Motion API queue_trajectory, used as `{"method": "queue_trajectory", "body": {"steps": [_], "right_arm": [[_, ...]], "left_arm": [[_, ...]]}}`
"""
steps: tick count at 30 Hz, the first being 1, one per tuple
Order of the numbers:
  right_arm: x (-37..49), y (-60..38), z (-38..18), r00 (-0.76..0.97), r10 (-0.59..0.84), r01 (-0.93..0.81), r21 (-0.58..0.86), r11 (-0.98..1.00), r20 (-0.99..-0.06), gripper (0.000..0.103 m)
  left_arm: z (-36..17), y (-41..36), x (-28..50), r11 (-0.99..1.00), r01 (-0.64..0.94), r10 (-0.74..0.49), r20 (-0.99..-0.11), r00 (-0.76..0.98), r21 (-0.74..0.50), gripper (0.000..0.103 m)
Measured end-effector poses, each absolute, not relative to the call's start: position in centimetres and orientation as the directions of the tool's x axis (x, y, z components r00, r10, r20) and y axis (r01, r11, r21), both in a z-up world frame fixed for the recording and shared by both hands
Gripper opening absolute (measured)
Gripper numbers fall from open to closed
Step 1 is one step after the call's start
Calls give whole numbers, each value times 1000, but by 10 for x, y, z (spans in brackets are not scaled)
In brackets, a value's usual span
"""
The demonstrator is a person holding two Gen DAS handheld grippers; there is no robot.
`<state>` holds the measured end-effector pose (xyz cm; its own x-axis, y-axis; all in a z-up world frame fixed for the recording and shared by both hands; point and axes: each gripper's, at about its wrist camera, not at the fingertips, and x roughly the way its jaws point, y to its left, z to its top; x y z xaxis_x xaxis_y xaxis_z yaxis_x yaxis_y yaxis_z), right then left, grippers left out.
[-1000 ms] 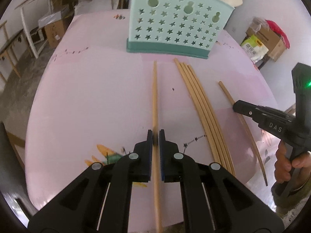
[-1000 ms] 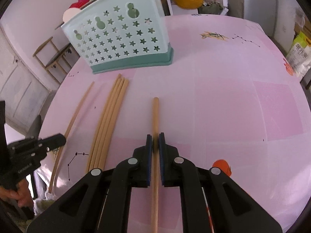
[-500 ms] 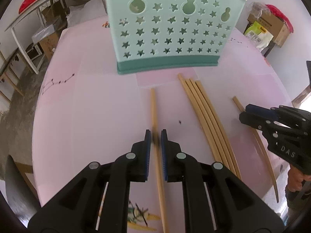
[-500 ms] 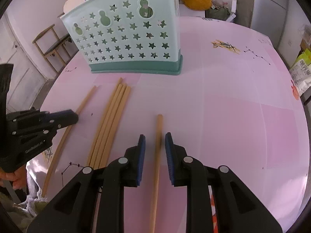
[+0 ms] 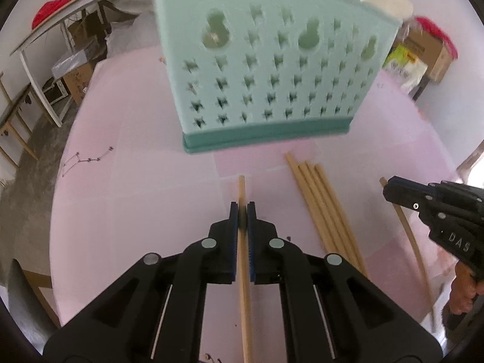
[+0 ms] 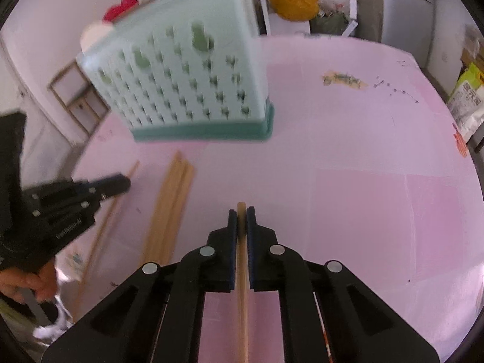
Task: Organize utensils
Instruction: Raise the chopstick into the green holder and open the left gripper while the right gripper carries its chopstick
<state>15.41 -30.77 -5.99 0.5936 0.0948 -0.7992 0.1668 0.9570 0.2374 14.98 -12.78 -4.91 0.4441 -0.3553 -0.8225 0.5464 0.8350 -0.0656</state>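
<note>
Holding 1 chopstick in my left gripper, I had just squeezed its jaws tight. My right gripper had just squeezed shut on another chopstick. Both sticks pointed at the green basket on the pink table, with 4 more chopsticks lying between my grippers.

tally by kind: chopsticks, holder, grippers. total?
Chopsticks: 6. One in the left gripper at, one in the right gripper at, four loose in a bundle on the table.
Holder: 1, mint green.
Grippers: 2.
Total: 9.
</note>
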Motion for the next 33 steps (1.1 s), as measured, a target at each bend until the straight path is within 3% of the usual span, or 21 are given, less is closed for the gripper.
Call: {"method": "queue_trajectory", "body": {"steps": [10, 22, 30, 33], "right_arm": [[115, -335, 26, 787, 86, 152, 326, 933, -611, 6], [88, -344, 53, 841, 80, 141, 360, 922, -534, 6], [79, -343, 55, 843, 77, 143, 359, 922, -533, 6], [82, -344, 53, 839, 81, 144, 363, 921, -538, 6]], "left_arm": [[44, -71, 131, 807, 546, -547, -633, 547, -225, 4], [187, -58, 130, 693, 663, -721, -251, 646, -283, 4], [216, -97, 168, 712, 652, -698, -165, 697, -259, 4], [204, -116, 187, 750, 617, -659, -197, 726, -237, 4]]}}
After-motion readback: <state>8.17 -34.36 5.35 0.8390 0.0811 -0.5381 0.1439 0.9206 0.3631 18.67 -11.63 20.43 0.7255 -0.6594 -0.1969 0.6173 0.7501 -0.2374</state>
